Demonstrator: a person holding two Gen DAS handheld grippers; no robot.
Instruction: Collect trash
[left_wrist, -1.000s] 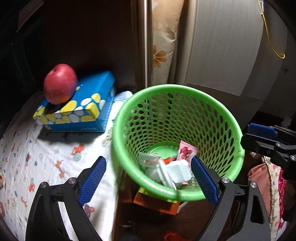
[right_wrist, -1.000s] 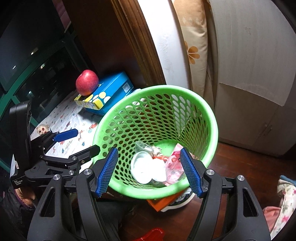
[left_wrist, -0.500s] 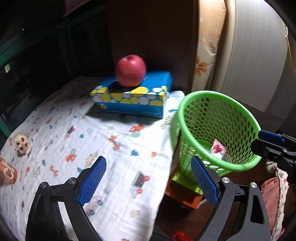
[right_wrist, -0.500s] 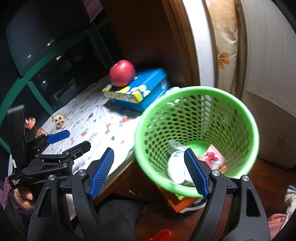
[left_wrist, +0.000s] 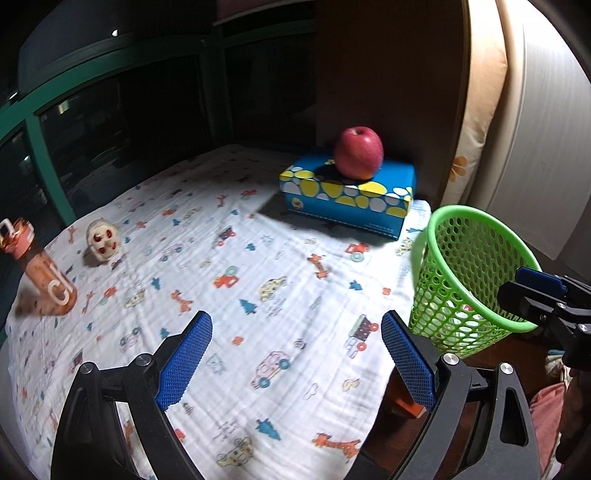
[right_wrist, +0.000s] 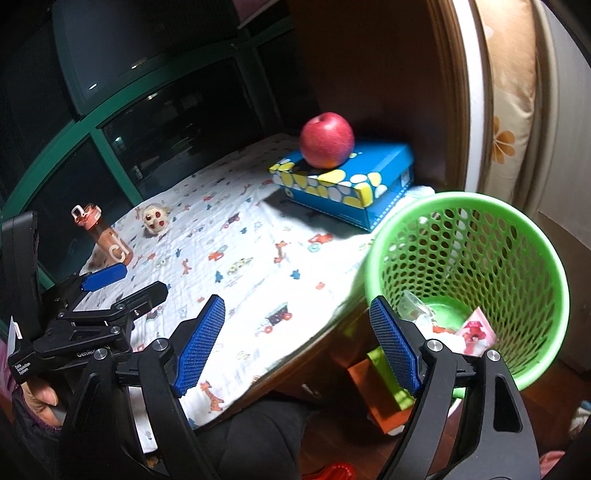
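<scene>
A green perforated bin (right_wrist: 469, 273) stands off the table's right edge and holds trash: a pink wrapper (right_wrist: 476, 330) and clear and white scraps (right_wrist: 417, 308). It also shows in the left wrist view (left_wrist: 469, 277). My left gripper (left_wrist: 295, 363) is open and empty above the patterned tablecloth (left_wrist: 258, 295). My right gripper (right_wrist: 297, 345) is open and empty over the table's front edge, left of the bin. The right gripper shows in the left wrist view (left_wrist: 543, 295), the left one in the right wrist view (right_wrist: 107, 280).
A blue tissue box (left_wrist: 347, 197) with a red apple (left_wrist: 358, 153) on it sits at the back right. A small skull-like toy (left_wrist: 103, 240) and an orange bottle (left_wrist: 40, 269) stand at the left. Dark windows lie behind; a cabinet (right_wrist: 569, 110) is on the right.
Both grippers have swung left and back from over the bin to over the table. The bin has shifted to the right of both views. Both stay open and empty.
</scene>
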